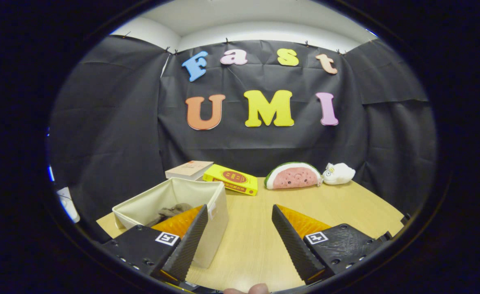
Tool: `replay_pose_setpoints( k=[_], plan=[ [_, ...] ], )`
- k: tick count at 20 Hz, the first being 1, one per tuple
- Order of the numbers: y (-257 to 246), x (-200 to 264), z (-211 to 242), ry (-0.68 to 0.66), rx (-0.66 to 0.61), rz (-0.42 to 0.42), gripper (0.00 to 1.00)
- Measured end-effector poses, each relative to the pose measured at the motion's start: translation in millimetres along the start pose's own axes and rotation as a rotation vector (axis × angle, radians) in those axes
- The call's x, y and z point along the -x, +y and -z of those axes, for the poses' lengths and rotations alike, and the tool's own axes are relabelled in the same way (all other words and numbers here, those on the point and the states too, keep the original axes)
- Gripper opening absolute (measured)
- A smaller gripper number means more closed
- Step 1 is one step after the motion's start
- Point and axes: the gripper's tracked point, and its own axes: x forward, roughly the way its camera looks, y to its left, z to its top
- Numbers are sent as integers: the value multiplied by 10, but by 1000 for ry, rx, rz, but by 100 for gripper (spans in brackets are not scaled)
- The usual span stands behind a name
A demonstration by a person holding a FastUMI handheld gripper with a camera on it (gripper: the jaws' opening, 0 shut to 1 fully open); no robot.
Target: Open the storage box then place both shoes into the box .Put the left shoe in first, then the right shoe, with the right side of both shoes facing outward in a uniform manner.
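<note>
A beige fabric storage box (207,200) stands open-topped on the wooden table (325,204), partly behind my left finger. Inside it lies something dark grey-brown (172,211), possibly a shoe, mostly hidden by the box wall and the finger. My gripper (238,222) is open, its fingers wide apart with nothing between them but bare table. The left fingertip (195,228) overlaps the box's near right wall.
Beyond the box lie a beige book (189,169) and a yellow box (232,179). A watermelon-slice plush (293,176) and a small white plush (338,173) sit at the table's back. A fingertip (248,290) of the person's hand shows below the gripper.
</note>
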Motion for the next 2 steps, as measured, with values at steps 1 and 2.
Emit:
replay_pose_setpoints(
  k=[1,2],
  plan=[
    [-2,-8,-16,-4,5,6,96],
    [0,-12,-37,-9,3,9,96]
  ],
)
